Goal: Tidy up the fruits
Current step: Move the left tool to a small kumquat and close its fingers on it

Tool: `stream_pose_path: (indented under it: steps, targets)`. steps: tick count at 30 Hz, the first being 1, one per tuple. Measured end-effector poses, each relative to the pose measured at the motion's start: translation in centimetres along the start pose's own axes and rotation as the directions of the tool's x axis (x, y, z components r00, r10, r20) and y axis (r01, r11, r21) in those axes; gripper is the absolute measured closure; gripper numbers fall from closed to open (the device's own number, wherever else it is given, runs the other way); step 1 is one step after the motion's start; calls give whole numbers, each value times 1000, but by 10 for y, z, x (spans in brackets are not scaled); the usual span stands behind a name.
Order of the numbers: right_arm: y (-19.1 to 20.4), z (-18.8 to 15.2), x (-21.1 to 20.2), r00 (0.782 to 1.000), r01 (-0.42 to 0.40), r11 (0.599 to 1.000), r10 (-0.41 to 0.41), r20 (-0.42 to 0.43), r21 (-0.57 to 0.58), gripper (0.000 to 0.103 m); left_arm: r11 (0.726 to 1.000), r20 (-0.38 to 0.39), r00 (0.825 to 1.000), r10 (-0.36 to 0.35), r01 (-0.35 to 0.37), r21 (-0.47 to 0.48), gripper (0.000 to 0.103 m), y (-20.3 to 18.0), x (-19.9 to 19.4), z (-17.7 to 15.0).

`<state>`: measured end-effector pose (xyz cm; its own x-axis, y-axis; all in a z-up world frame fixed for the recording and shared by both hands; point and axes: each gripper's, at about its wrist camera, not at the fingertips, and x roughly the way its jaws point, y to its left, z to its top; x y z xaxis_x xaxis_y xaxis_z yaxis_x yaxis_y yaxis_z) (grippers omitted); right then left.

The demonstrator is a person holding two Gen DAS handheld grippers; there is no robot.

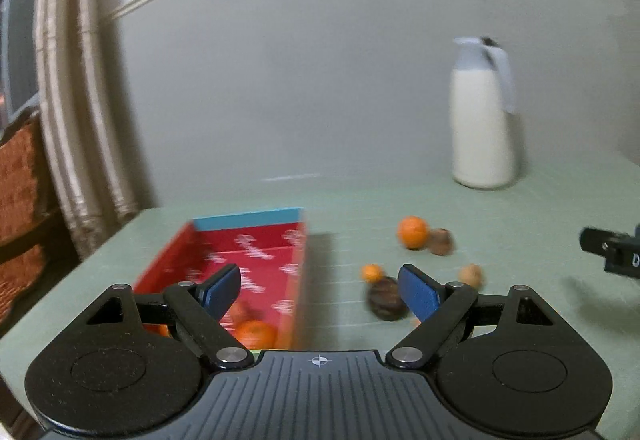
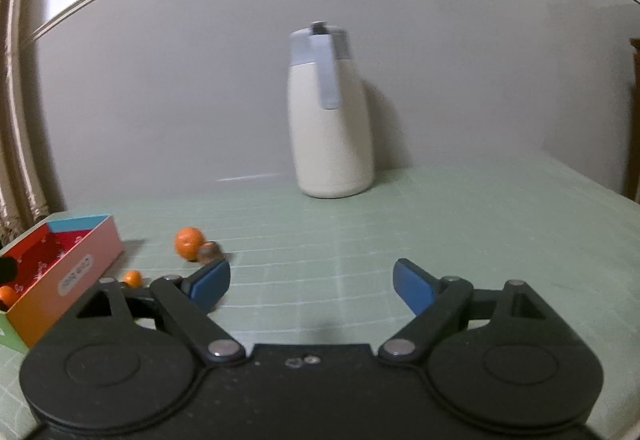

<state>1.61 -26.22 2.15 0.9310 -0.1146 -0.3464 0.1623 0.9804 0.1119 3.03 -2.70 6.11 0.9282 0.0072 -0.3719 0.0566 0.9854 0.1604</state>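
Two grippers hang over the green mat [image 2: 400, 224], both spread wide with nothing between the fingers: the left gripper [image 1: 320, 286] straddles the right wall of the red box [image 1: 256, 260], the right gripper [image 2: 312, 282] over bare mat. One orange [image 1: 256, 332] lies in the box's near end. Right of the box sit a big orange [image 1: 413, 231], a small orange [image 1: 372, 272] and a dark brown fruit [image 1: 385, 300], with the white jug [image 2: 330, 132] far behind.

The green table [image 2: 440, 224] carries a red box [image 1: 256, 264], loose fruits [image 1: 413, 231] and a cream jug [image 2: 330, 128].
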Motion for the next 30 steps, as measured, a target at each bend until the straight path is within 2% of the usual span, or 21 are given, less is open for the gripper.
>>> stream_pose_path:
  steps: [4,7,9,10,14,16,18,28,30]
  targets:
    - [-14,-1,-9,1000,19,1000,-19,6,19,15,998,-39,998,-49,50,25,17,-32,6,-5]
    - [-23,-2,-13,999,37,999,-37,9,17,15,997,-68,996,-61,63,42,18,-49,14,-13]
    - [-29,-4,-16,999,50,999,-50,9,17,15,996,-96,993,-67,72,44,33,-59,21,-16]
    - [-33,-4,-17,998,61,998,-61,9,18,15,996,-114,991,-69,75,42,35,-63,26,-18]
    - [-46,-5,-21,992,120,992,-120,22,30,15,997,-154,986,-64,68,22,38,-72,39,-22]
    - [-54,-6,-24,990,138,989,-140,24,47,15,997,-166,984,-66,70,21,44,-76,44,-23]
    - [-61,-6,-25,990,140,988,-141,18,67,15,997,-180,981,-71,75,17,50,-79,51,-24]
    - [-71,-8,-20,989,149,986,-150,10,77,14,998,-210,976,-67,66,-10,58,-84,71,-28]
    - [-70,-9,-19,989,145,987,-146,9,76,14,997,-208,975,-75,73,-16,64,-85,71,-28]
